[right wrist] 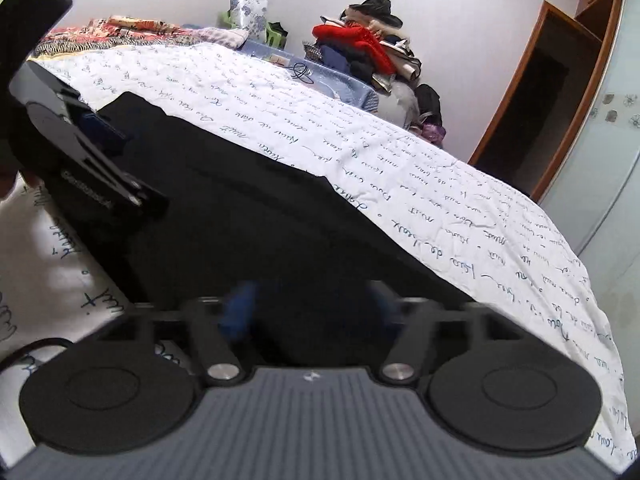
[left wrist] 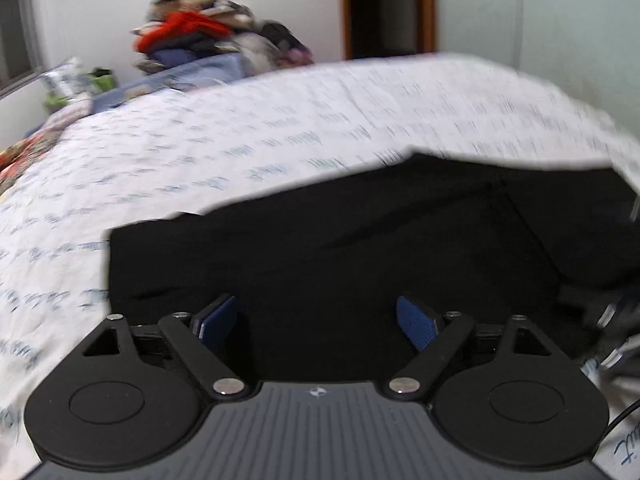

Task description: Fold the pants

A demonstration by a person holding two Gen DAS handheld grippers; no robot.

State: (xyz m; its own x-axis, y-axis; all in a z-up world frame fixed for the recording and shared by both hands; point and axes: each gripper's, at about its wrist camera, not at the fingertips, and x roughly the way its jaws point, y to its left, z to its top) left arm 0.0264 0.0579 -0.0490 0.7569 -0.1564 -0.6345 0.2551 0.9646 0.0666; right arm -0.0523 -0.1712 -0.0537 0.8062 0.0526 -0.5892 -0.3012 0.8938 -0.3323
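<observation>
Black pants [left wrist: 340, 248] lie flat on a bed with a white sheet printed with blue script [left wrist: 240, 140]. My left gripper [left wrist: 316, 320] is open, its blue pads [left wrist: 416, 322] spread just above the near edge of the pants, with nothing between them. The pants also fill the middle of the right wrist view [right wrist: 240, 208]. My right gripper [right wrist: 312, 308] is open over the near edge of the pants, its blue pads [right wrist: 240, 304] blurred. The left gripper shows in the right wrist view [right wrist: 100, 132] at the left, over the pants' far left corner.
A heap of clothes [right wrist: 368, 52] with a red garment is piled at the far side of the bed. Patterned bedding [right wrist: 112, 32] lies at the head. A wooden door frame [right wrist: 536, 112] and a frosted wardrobe panel [right wrist: 600, 140] stand at the right.
</observation>
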